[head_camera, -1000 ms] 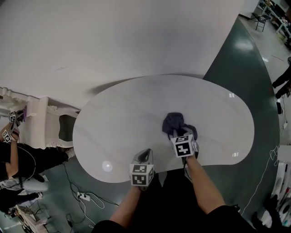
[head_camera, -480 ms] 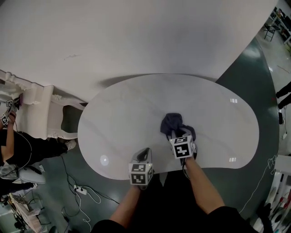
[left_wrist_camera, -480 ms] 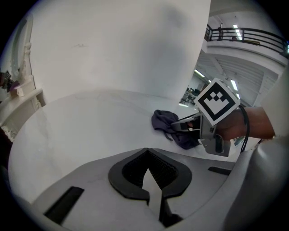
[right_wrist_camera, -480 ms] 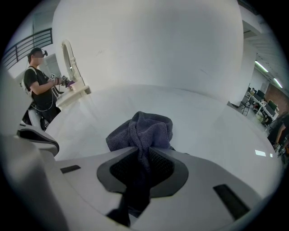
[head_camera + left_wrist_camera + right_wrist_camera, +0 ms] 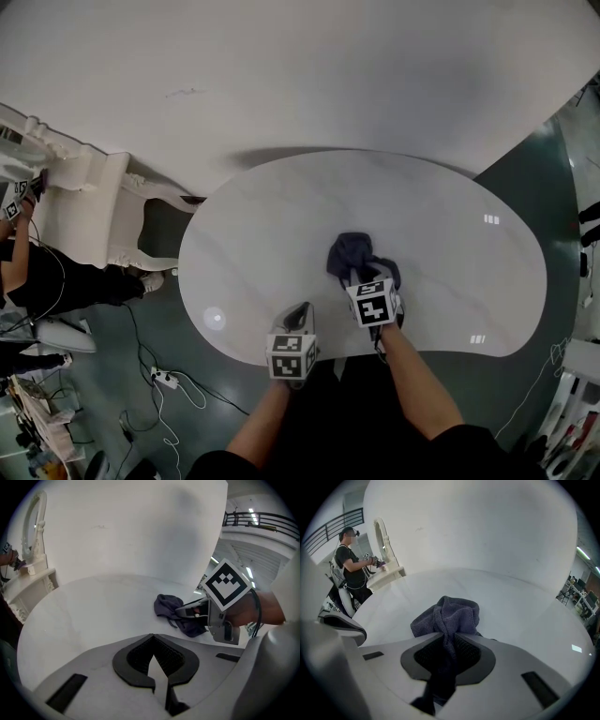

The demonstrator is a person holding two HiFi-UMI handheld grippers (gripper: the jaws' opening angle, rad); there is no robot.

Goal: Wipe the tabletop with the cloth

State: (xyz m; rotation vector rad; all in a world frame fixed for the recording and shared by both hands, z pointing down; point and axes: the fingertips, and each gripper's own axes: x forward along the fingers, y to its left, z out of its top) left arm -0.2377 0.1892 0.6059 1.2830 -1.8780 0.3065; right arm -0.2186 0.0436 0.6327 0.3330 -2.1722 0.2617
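Head view takes in what neither gripper view does: the whole kidney-shaped white tabletop (image 5: 272, 244), glossy and faintly veined, set against a curved white backdrop (image 5: 281, 75) on a dark green floor (image 5: 525, 384). An ornate white dressing table (image 5: 89, 211) stands off its left end, and cables (image 5: 173, 380) trail across the floor there.

Only the right gripper view shows a person (image 5: 350, 569) standing upright at that furniture, beside its oval mirror (image 5: 382, 536). Only the left gripper view shows a dark railing (image 5: 262, 520) high on the right.

Both bare forearms reach in from the near edge of the table, side by side. The right one stretches further in, so the right gripper (image 5: 361, 275) sits ahead of the left gripper (image 5: 298, 321), which hangs over the near rim.

The cloth (image 5: 349, 253) is dark blue-grey terry, bunched into a crumpled heap on the tabletop, somewhat right of centre and toward the near side. The right gripper's jaws are clamped on a pinched fold of it, and the rest bulges out just beyond the tips. The left gripper's jaws are closed tip to tip with nothing between them, apart from the cloth.
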